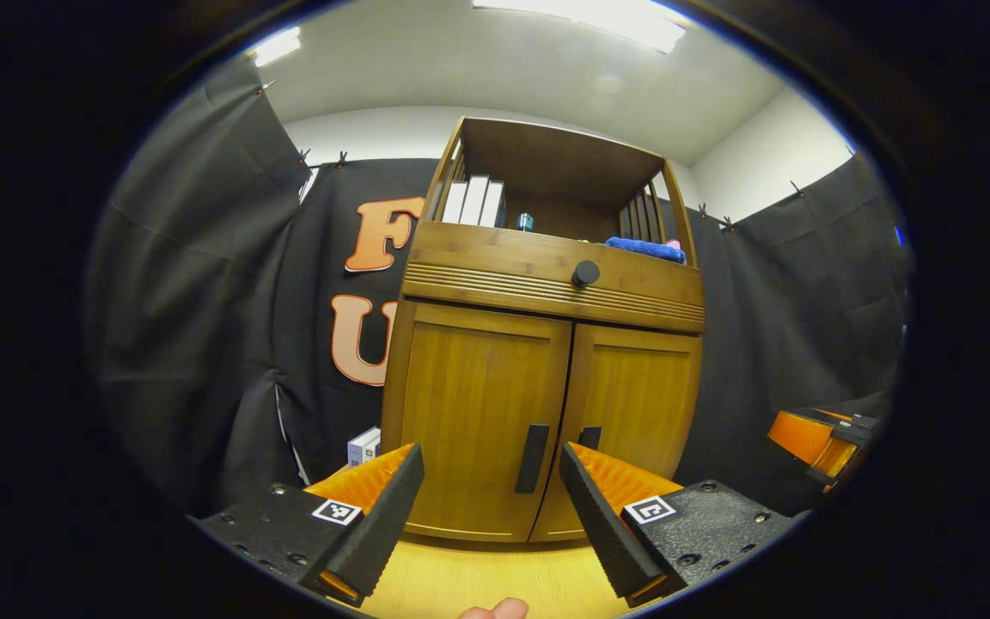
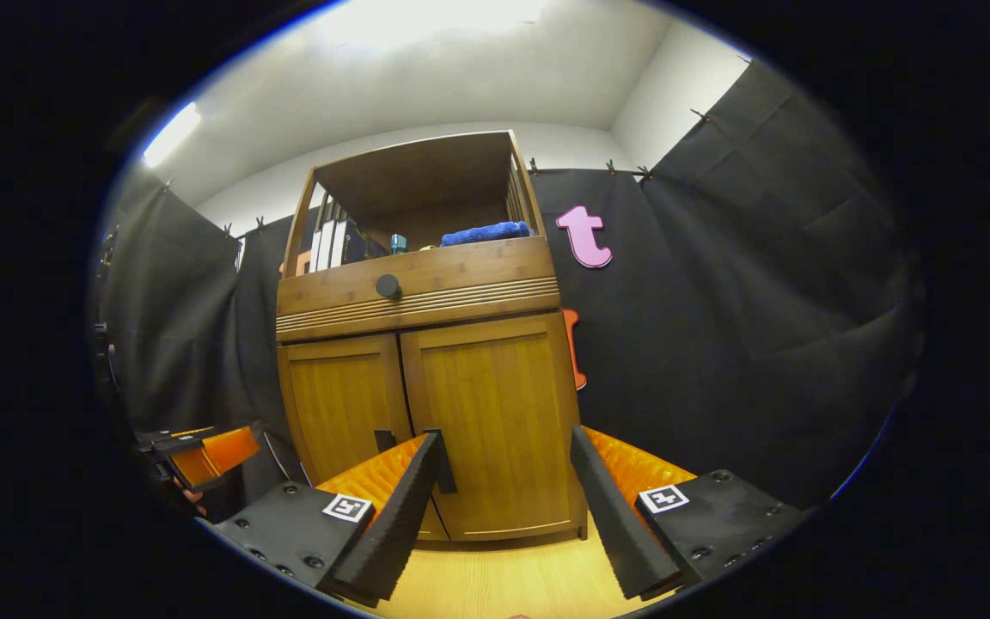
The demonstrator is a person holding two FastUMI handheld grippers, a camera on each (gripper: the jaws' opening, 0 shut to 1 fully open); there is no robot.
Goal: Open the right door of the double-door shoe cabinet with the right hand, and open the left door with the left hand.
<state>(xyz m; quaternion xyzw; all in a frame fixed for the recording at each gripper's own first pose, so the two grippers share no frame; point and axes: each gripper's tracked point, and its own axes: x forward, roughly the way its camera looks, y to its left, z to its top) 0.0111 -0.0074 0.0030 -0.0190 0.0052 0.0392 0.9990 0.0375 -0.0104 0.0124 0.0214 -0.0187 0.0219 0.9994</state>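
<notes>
The tall double-door shoe cabinet of honey-coloured bamboo (image 1: 546, 344) is seen standing on a pale wooden floor (image 1: 478, 585) against the black cloth wall, ahead of both grippers and apart from them. Its two doors are both shut: the left door (image 1: 478, 413) and the right door (image 2: 495, 421), each fitted with one dark vertical bar handle, the left handle (image 1: 533, 458) and the right handle (image 1: 589, 437) flanking the centre seam. Nothing is yet held, so the opening step is judged to be the approach, with the right door due first. The right gripper (image 2: 504, 477) is held with its fingers spread wide and empty before the right door, whose handle is partly hidden behind its left finger; the next move is judged to call for an advance and a shift toward the seam until that handle lies between the fingers. The left gripper (image 1: 491, 486) is likewise spread and empty, the left handle already framed between its fingers. Above the doors, one drawer front with one round black knob (image 1: 585, 273) is counted, and in the open shelf some upright white books (image 1: 473, 202), one small teal object (image 1: 526, 222) and one folded blue cloth (image 1: 645, 248).
</notes>
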